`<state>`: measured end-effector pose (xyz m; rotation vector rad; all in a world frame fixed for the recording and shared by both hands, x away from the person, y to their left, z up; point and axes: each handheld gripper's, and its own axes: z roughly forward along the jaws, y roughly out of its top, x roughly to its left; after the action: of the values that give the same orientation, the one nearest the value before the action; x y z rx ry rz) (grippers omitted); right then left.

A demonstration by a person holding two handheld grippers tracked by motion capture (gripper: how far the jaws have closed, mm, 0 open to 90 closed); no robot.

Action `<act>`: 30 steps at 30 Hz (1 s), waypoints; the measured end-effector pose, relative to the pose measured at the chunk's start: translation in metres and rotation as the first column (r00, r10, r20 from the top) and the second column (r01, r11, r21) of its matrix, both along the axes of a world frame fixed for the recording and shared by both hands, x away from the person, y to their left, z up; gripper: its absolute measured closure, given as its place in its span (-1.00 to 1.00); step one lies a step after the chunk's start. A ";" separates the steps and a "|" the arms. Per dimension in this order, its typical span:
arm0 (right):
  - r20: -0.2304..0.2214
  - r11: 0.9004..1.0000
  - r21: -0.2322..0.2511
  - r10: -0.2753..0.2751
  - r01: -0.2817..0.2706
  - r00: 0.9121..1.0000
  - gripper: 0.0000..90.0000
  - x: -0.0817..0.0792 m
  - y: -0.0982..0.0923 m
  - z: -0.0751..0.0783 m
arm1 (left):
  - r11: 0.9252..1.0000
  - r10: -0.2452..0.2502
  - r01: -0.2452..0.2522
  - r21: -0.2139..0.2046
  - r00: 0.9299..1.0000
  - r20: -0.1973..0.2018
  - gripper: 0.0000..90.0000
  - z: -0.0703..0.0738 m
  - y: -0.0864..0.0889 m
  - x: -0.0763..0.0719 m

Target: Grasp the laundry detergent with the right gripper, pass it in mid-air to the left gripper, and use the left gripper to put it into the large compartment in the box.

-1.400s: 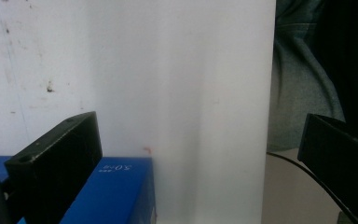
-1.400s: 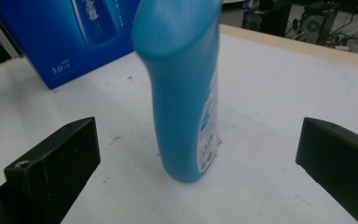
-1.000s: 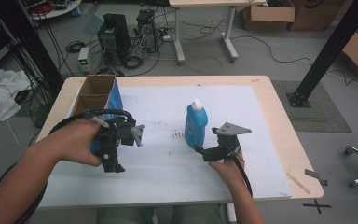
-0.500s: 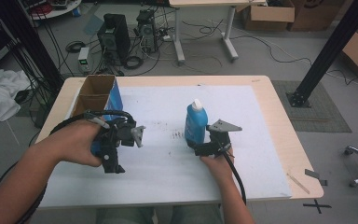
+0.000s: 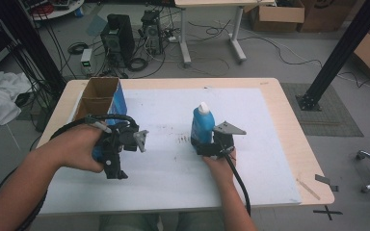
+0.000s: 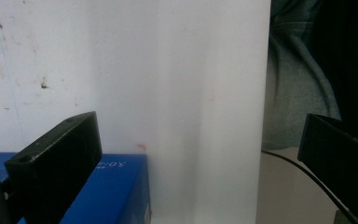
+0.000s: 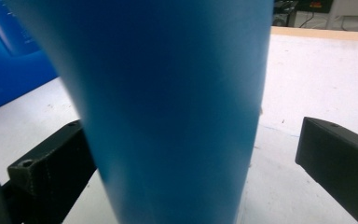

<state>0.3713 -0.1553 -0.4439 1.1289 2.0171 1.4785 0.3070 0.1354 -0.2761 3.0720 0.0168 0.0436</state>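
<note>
**Blue bottle upright between spread jaws**

High view: the blue bottle is seen standing upright near the middle of the white mat, white cap up. The right gripper is set against its base from 5 o'clock. The left gripper is held at 9 o'clock, beside the open cardboard box.

Left gripper view: jaws are spread wide over bare mat.

Right gripper view: jaws are spread wide, the bottle between them; the right jaw is apart.

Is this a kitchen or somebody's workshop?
Probably a lab or workshop, not a kitchen. Computer towers and tangled cables sit on the floor, cardboard boxes are stacked behind, and a black metal frame stands beside the table.
</note>
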 end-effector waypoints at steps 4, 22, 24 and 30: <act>0.010 0.999 -0.008 -0.038 0.038 0.999 -0.95 0.000 0.003 0.001 | 1.000 0.001 -0.001 -0.001 1.000 -0.001 -1.00 0.000 0.001 0.000; 0.060 0.991 -0.056 -0.115 0.119 0.992 -0.65 -0.006 0.015 0.003 | 1.000 0.006 -0.006 -0.007 1.000 -0.008 -1.00 -0.005 0.003 0.002; 0.062 0.991 -0.054 -0.118 0.121 0.991 -0.64 -0.006 0.016 0.003 | 1.000 0.007 -0.007 -0.009 1.000 -0.010 -1.00 -0.005 0.003 0.002; 0.077 0.989 -0.064 -0.125 0.130 0.989 -0.53 -0.008 0.017 0.003 | 1.000 0.002 -0.002 0.002 1.000 -0.015 -1.00 -0.009 0.000 0.002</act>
<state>0.3630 -0.1379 -0.4406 1.1368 1.8954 1.3564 0.3088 0.1355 -0.2847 3.0745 0.0210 0.0208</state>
